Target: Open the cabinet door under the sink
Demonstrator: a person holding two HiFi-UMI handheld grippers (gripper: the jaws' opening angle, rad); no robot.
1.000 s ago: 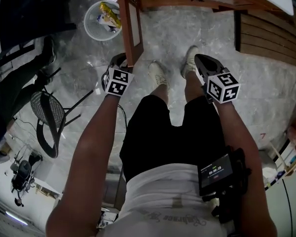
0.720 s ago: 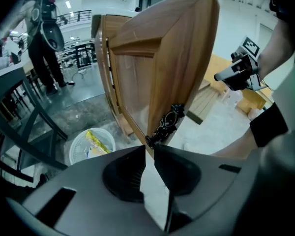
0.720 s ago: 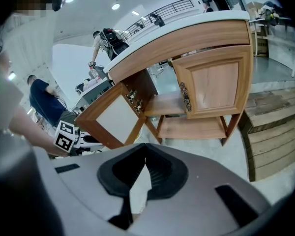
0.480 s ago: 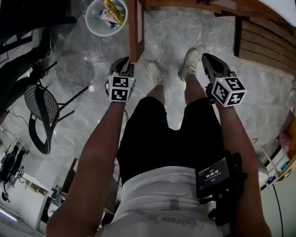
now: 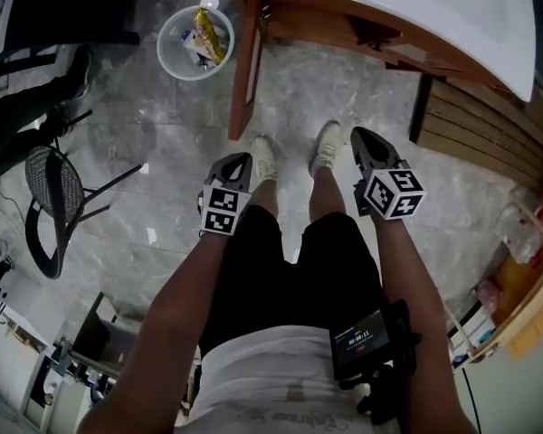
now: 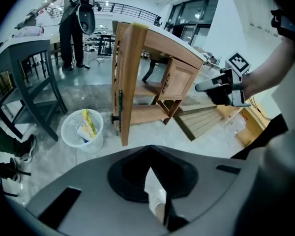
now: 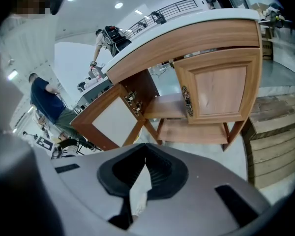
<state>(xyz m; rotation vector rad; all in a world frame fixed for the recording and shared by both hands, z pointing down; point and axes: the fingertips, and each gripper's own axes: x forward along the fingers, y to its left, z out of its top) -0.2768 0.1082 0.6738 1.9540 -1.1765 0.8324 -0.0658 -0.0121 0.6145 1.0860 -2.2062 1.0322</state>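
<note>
Head view: left gripper [image 5: 238, 163] and right gripper [image 5: 362, 145] hang beside the shoes [image 5: 327, 146], apart from the open cabinet door [image 5: 244, 70] farther off under the sink surface [image 5: 434, 7]. Left gripper view: jaws just closed together, nothing between them. Right gripper view: jaws together, empty; open door far left, second door [image 7: 221, 90] shut, right.

Left gripper [image 6: 150, 173]: jaws just closed, nothing between | cabinet door [image 6: 131, 77]: swung open, edge-on | waste bin [image 6: 82, 130]: floor, left of door
</note>
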